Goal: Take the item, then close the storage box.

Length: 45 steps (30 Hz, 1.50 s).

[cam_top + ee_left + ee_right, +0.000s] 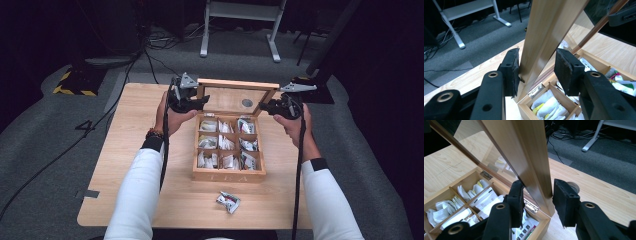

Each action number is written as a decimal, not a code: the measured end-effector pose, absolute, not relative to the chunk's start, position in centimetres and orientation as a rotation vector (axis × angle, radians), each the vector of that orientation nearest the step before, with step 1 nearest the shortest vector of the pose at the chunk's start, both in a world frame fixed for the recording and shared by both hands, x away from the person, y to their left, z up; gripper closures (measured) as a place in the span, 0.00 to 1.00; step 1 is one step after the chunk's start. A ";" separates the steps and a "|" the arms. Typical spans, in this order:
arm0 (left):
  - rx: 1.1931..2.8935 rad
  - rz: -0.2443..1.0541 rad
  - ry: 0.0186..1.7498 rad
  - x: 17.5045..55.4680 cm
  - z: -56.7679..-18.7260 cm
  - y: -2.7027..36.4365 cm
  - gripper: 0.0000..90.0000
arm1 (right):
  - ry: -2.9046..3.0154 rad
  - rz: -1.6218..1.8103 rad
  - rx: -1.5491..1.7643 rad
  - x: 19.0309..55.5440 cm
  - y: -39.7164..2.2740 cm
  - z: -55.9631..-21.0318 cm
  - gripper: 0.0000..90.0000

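Observation:
A wooden tea box (229,175) stands mid-table, its compartments filled with tea bags (225,142). Its glass-paned lid (235,84) is raised upright at the back. My left gripper (202,101) is shut on the lid's left frame edge; in the left gripper view (537,60) the wooden lid frame (541,37) runs up between the pads. My right gripper (265,106) is shut on the lid's right edge; in the right gripper view (539,190) its pads sit on either side of the lid frame (529,152), just above the hinge (530,205).
One loose tea sachet (228,201) lies on the wooden table (130,150) near its front edge, in front of the box. Beyond the table are grey carpet, a white desk frame (240,10), floor cables and a yellow-black striped base (70,85).

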State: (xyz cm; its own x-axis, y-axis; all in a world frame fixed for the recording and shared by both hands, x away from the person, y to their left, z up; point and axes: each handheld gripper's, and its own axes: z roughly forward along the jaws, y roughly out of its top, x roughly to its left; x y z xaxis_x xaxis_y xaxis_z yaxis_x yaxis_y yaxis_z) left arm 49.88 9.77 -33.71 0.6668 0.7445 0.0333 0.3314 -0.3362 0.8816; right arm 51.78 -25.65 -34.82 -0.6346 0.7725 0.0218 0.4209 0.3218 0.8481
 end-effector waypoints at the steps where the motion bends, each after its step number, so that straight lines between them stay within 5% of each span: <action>1: 1.932 0.552 0.839 49.8 -33.7 9.7 0.62 | 2.205 1.232 1.055 51.6 -25.6 -34.8 0.68; 45: 1.940 0.556 0.728 44.6 -35.1 10.5 0.58 | 2.225 1.294 0.925 46.7 -26.4 -35.3 0.61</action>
